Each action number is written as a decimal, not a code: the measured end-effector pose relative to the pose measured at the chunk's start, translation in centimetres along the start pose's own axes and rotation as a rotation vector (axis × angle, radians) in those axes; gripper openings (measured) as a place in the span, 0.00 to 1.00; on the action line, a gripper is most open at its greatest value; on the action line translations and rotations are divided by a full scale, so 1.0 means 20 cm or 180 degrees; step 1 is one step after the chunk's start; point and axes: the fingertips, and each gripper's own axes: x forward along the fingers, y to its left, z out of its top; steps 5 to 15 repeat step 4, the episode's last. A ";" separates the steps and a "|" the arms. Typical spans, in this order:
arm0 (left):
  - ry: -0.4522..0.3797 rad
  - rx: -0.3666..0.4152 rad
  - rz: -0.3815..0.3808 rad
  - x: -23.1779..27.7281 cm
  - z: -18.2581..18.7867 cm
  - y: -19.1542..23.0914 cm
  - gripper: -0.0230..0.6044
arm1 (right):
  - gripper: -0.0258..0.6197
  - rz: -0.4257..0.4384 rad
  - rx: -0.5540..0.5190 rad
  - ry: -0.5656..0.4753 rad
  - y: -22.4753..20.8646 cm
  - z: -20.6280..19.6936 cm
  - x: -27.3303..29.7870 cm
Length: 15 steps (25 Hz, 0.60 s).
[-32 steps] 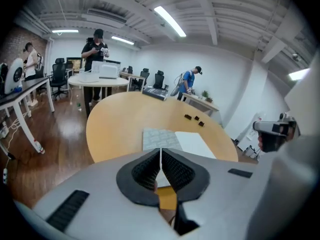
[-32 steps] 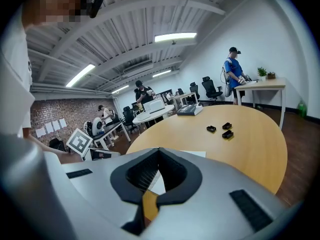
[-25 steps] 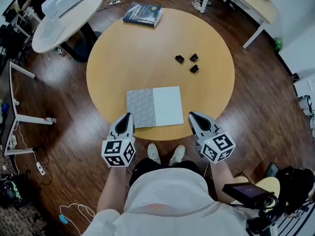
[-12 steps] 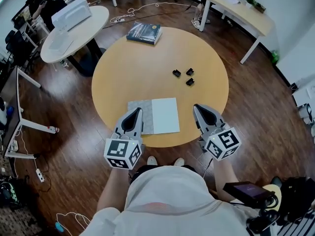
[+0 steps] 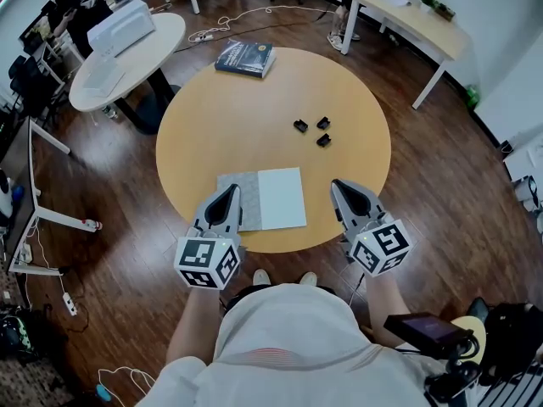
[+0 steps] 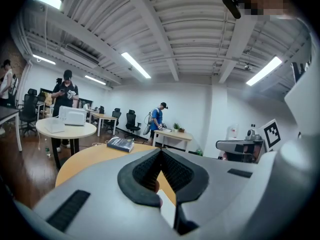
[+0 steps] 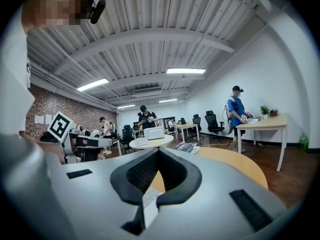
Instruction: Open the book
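A closed dark blue book (image 5: 244, 58) lies at the far edge of the round wooden table (image 5: 254, 117); it also shows in the left gripper view (image 6: 120, 144) and the right gripper view (image 7: 186, 147). A flat rectangle, grey on its left and white on its right (image 5: 261, 199), lies near the front edge. My left gripper (image 5: 227, 192) is shut and empty, its tip by the grey part's front left corner. My right gripper (image 5: 338, 185) is shut and empty, just right of the white part. Both jaw pairs meet at their tips (image 6: 160, 151) (image 7: 158, 151).
Three small black objects (image 5: 310, 130) sit right of the table's centre. A white round table (image 5: 93, 79) with a white box (image 5: 121, 25) stands far left, and a long desk (image 5: 407, 11) far right. People and office chairs are at the back. Cables lie on the wooden floor.
Both grippers have come forward to the table's front edge, on either side of the grey and white rectangle. They stay shut. The blue book has not moved.
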 end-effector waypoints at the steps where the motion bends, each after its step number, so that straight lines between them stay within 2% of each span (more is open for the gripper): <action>1: 0.0000 0.0000 0.0004 0.00 0.00 0.00 0.05 | 0.04 0.0003 -0.0005 0.0003 0.00 0.00 0.00; 15: -0.0003 -0.0015 0.0015 0.00 0.00 -0.01 0.06 | 0.04 0.0012 -0.0018 0.0016 0.00 0.00 -0.01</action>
